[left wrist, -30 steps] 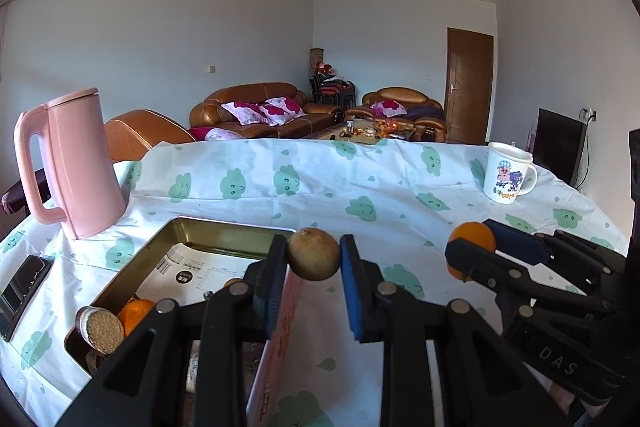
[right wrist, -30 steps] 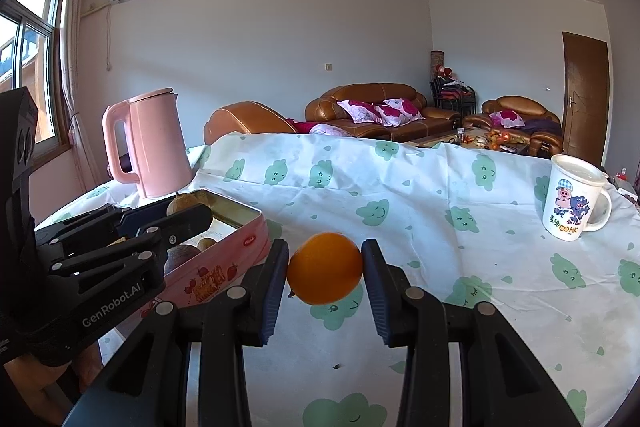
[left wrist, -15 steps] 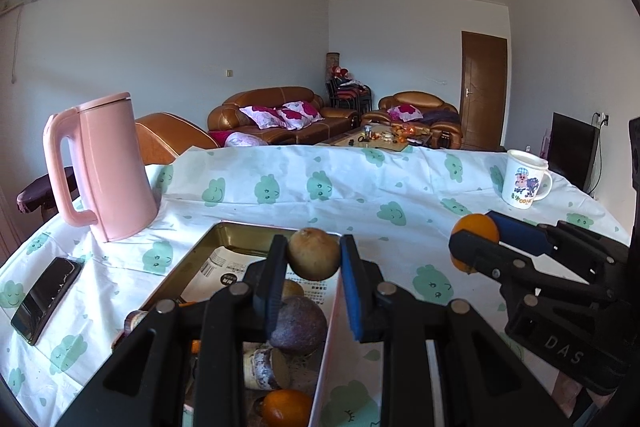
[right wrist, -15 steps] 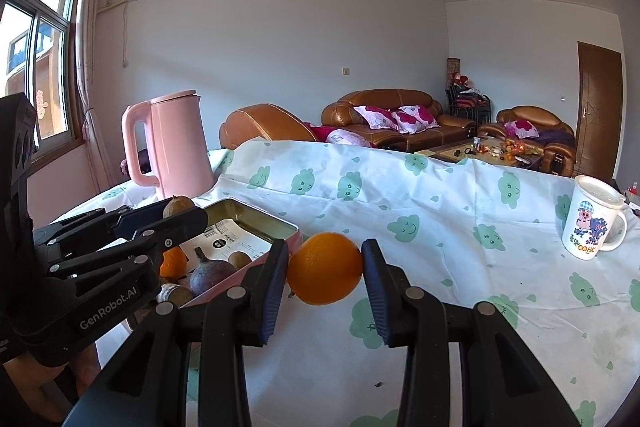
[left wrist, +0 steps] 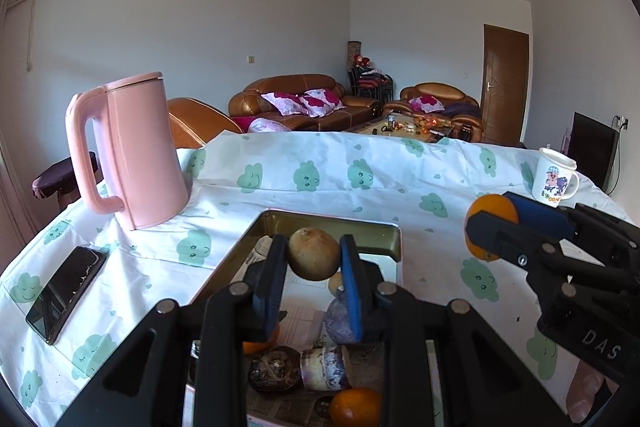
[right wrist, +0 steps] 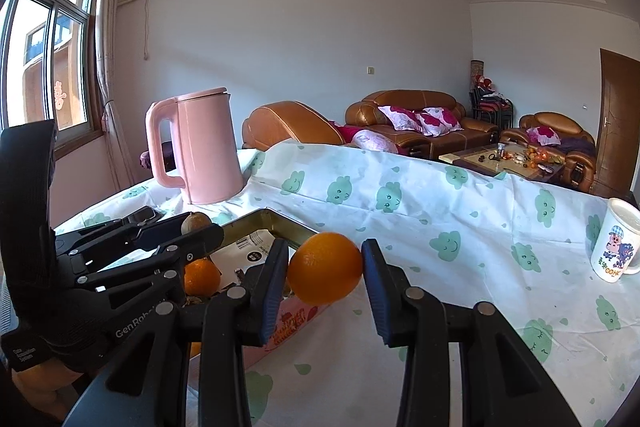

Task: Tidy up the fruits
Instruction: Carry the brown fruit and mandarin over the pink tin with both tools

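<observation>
Left wrist view: a brown fruit (left wrist: 314, 253) is clamped between the blue pads of the left hand-held gripper (left wrist: 314, 259) and is held above the open tin (left wrist: 390, 241), whose far rim lies at about twelve o'clock from the fruit. Inside the tin, below the jaws, a purple fruit (left wrist: 338, 321), a small orange (left wrist: 354, 407) and other pieces are seen. At three o'clock the right hand-held gripper (left wrist: 486, 227) is seen carrying its orange over the clouded cloth of the counter (left wrist: 340, 179). A pink kettle (left wrist: 132, 155) stands at ten o'clock.

Right wrist view: an orange (right wrist: 325, 267) is gripped by the right hand-held gripper (right wrist: 325, 273), just off the tin's near corner (right wrist: 296, 319), not yet over it. The left hand-held gripper (right wrist: 200, 227) is seen at nine o'clock over the tin.

The carrying step is judged to be in hand. Next, the brown fruit is to be lowered into a free spot and let go; the orange needs shifting toward nine o'clock first.
</observation>
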`<state>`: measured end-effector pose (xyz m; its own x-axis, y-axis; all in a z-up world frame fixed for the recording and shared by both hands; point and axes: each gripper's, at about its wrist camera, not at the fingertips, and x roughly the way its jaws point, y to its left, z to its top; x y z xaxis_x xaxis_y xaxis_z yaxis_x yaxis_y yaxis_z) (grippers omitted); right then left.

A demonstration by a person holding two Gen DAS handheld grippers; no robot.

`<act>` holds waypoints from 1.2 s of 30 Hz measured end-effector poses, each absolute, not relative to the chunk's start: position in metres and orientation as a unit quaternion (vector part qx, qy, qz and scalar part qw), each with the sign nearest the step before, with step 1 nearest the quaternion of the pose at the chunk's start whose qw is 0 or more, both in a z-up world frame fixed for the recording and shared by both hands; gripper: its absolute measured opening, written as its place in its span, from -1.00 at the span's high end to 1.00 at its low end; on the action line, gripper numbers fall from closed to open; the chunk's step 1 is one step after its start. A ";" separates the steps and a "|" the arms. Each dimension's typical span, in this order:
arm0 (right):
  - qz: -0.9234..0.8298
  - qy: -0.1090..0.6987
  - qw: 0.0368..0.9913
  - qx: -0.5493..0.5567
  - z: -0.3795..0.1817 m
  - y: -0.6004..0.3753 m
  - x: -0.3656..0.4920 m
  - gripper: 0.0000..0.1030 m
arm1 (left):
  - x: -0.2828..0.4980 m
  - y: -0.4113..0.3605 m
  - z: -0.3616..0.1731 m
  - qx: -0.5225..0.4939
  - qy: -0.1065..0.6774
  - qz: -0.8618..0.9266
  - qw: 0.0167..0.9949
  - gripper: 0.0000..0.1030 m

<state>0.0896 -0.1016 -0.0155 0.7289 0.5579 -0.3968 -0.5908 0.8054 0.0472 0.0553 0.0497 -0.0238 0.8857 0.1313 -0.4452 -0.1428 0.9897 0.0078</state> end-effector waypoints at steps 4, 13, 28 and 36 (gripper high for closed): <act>0.320 0.205 0.924 -0.043 -0.016 -0.086 0.093 0.22 | 0.058 0.060 -0.025 -0.014 0.232 0.078 0.970 0.46; 0.334 0.217 0.915 -0.064 -0.022 -0.054 0.099 0.22 | 0.064 0.083 -0.027 -0.017 0.242 0.090 0.966 0.46; 0.343 0.233 0.905 -0.089 -0.033 -0.017 0.111 0.22 | 0.088 0.111 -0.043 -0.027 0.276 0.095 0.956 0.46; 0.333 0.259 0.901 -0.100 -0.049 -0.007 0.125 0.22 | 0.100 0.117 -0.056 -0.024 0.305 0.090 0.948 0.46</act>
<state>0.1252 -0.0066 -0.0488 0.6437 0.5487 -0.5334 -0.6526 0.7576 -0.0082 0.0997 0.1171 -0.0556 0.7979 0.1566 -0.5821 -0.1856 0.9826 0.0100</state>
